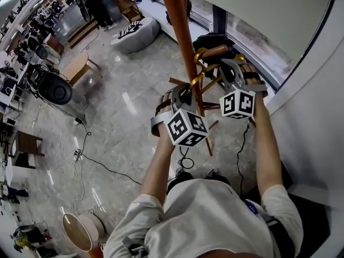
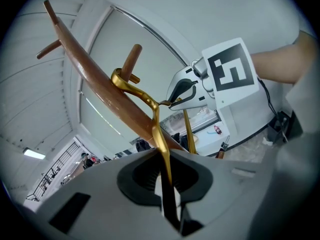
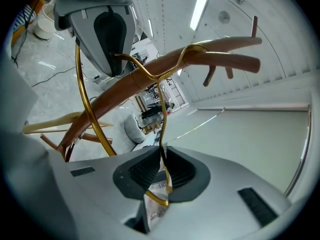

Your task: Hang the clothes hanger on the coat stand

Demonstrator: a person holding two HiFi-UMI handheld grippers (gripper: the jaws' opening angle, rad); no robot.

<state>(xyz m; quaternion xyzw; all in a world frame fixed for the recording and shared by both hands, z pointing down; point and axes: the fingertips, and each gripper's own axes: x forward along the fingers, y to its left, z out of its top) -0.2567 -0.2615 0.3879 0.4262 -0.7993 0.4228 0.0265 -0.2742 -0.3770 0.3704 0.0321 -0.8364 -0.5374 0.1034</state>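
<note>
A gold wire hanger point(image 1: 200, 54) is held up against the wooden coat stand point(image 1: 180, 31). Its hook point(image 2: 119, 78) curls over a peg point(image 2: 131, 63) right where the peg meets the pole point(image 2: 100, 91). My left gripper point(image 2: 165, 184) is shut on one wire of the hanger point(image 2: 159, 129). The right gripper point(image 3: 162, 171) is shut on another wire of the hanger point(image 3: 162, 109), whose hook point(image 3: 192, 49) lies across the peg point(image 3: 225, 59). In the head view the left gripper point(image 1: 184, 93) is beside the pole and the right gripper point(image 1: 232, 71) is just to its right.
A curved white wall and window frame point(image 1: 301, 63) stand close on the right. Further pegs point(image 3: 252, 26) stick out near the pole's top, and the stand's legs point(image 1: 209, 138) spread below. A grey beanbag point(image 1: 134, 34), a wooden stool point(image 1: 78, 69) and floor cables point(image 1: 102, 165) lie to the left.
</note>
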